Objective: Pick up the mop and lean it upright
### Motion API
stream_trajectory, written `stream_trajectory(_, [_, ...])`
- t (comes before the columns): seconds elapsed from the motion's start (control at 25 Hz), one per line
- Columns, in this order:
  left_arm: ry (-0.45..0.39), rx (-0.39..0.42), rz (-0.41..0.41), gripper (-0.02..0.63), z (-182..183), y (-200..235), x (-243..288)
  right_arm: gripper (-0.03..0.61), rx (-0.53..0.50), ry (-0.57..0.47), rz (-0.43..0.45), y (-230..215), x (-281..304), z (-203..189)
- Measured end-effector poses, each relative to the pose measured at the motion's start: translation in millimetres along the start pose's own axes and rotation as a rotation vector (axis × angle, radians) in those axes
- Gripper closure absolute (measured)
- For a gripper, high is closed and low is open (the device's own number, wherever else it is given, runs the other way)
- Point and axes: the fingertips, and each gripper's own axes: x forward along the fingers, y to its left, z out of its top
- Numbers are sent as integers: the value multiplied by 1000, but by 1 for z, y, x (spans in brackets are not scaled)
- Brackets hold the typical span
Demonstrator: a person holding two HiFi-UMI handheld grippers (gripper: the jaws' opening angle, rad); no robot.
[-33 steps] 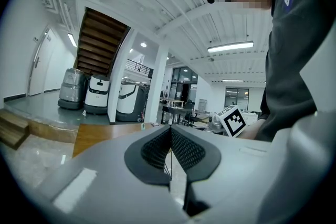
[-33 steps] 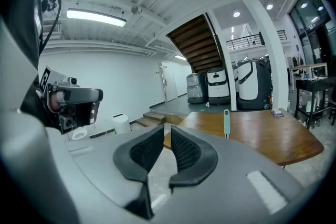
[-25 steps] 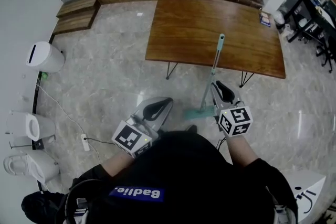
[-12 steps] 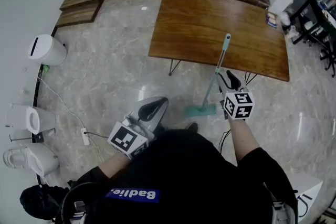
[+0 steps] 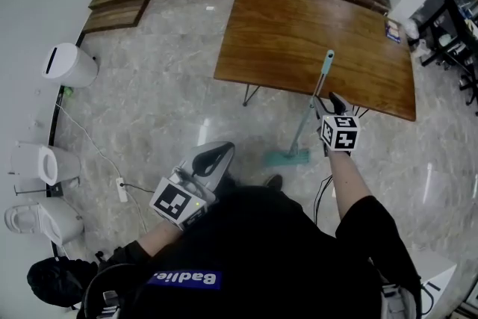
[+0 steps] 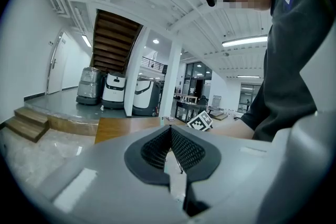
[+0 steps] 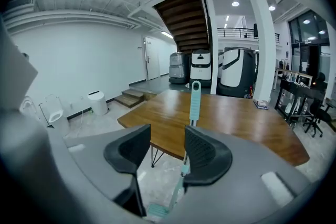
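Wooden table (image 5: 299, 33) on marble floor (image 5: 164, 86), white bin (image 5: 69, 65) beside wooden steps (image 5: 119, 7)

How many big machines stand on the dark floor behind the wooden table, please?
3. In the right gripper view: a grey machine on the left, a white machine in the middle, a larger white machine on the right. More may be hidden.

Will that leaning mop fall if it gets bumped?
Probably. The mop stands on shiny floor, so it may slide. Its long handle only leans on the table edge, so a sideways nudge likely tips it.
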Motion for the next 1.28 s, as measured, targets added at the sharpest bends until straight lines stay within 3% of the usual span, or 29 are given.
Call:
stream_trajectory(0.28, [19,-2,38,594,-2,6,-9,356,-6,90,-62,-37,45,-20])
stream_trajectory(0.52, [37,-10,82,594,-5,16,-18,337,67,133,-81,-58,76,-30])
stream_trajectory(0.92, [56,-16,135,594,-14,28,-35,334,129,182,-125,-71,121,-35])
stream_trajectory(1.28, [84,-27,168,594,-24,34,-48,338,125,209,-144,-77,141,-41])
